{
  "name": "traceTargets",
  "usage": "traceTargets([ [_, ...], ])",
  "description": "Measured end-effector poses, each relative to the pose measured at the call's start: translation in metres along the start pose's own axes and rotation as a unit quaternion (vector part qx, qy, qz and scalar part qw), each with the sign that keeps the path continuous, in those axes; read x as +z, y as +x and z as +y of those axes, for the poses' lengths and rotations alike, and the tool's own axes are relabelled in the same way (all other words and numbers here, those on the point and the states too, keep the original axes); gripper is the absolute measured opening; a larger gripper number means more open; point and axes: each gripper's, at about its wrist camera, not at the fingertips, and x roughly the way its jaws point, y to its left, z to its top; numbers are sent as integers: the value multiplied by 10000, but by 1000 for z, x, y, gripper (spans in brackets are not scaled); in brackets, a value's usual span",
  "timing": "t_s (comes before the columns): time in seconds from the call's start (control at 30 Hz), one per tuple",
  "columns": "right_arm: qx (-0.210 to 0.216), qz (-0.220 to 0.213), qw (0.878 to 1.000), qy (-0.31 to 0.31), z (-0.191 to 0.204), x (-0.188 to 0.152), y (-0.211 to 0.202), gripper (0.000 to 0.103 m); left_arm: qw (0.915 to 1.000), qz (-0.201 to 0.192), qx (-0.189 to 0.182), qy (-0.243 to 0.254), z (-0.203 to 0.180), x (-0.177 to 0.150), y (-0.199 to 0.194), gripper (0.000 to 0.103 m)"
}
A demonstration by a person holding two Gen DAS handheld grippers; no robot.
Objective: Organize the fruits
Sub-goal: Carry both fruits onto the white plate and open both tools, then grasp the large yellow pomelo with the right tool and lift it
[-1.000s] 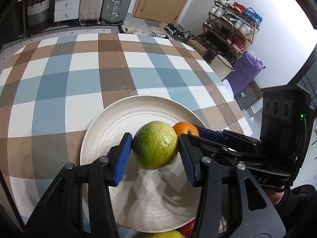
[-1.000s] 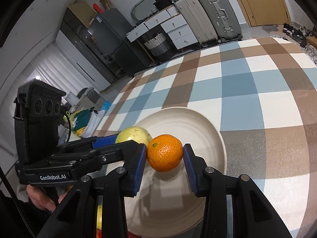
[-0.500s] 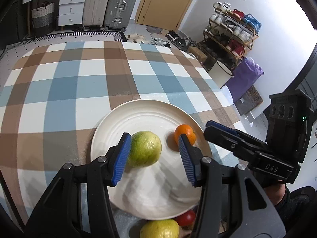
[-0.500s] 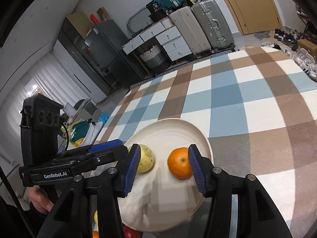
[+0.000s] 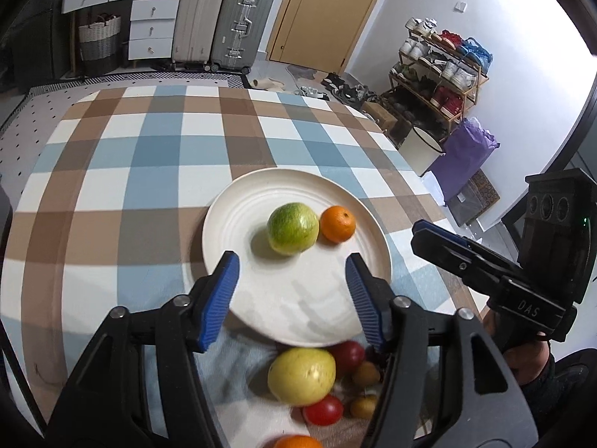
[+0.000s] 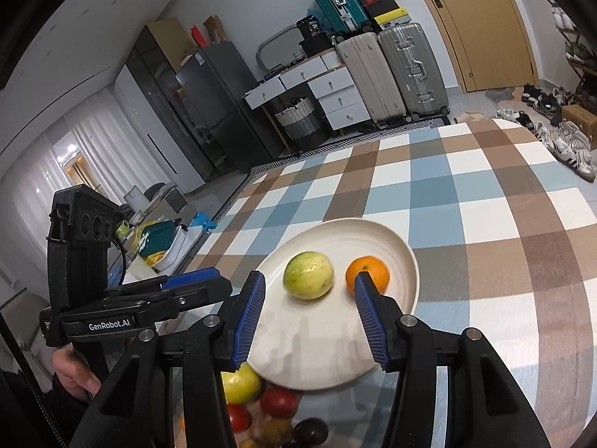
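We find 2 fruits on the white plate (image 5: 238, 261): a green fruit (image 5: 293, 227) near the centre and an orange (image 5: 337, 223) just beside it toward the right rim; whether they touch we cannot tell. The plate sits on a checked tablecloth (image 5: 149, 171). At its near edge lies a loose heap, off the plate: a yellow-green fruit (image 5: 301, 375), red tomatoes (image 5: 324, 410) and small brown fruits (image 5: 365, 373). The left gripper (image 5: 293, 293) stands over the near part of the plate, its jaws having just been opening, spread with nothing between them; the green fruit lies beyond its fingertips. The right gripper (image 6: 309, 310) likewise has parted, empty jaws, the green fruit ahead between its finger lines, the orange behind its right fingertip (image 6: 363, 287).
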Motion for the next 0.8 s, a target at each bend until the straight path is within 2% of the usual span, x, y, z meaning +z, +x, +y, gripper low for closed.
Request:
traceTargets([
  [0.37,-5,85,9999,-147,18,-29,-12,51,9999,61,106,-54,3,-44,-20,63],
  [0.43,14,103,9998,-187,22,-34,-13,57,9999,30,130,-99,5,-51,-24,66],
  [0.5,84,111,9997,-194,27,-39,-15,69,9998,-3,161,-152,8,-57,-28,71],
  [0.57,136,114,9996,-227,32,-44,-16,69,9996,-15,188,-230,11,-62,-31,76],
  [0.8,204,268,9991,-270,46,-58,-11,69,9993,13,215,-290,21,-85,-42,78],
])
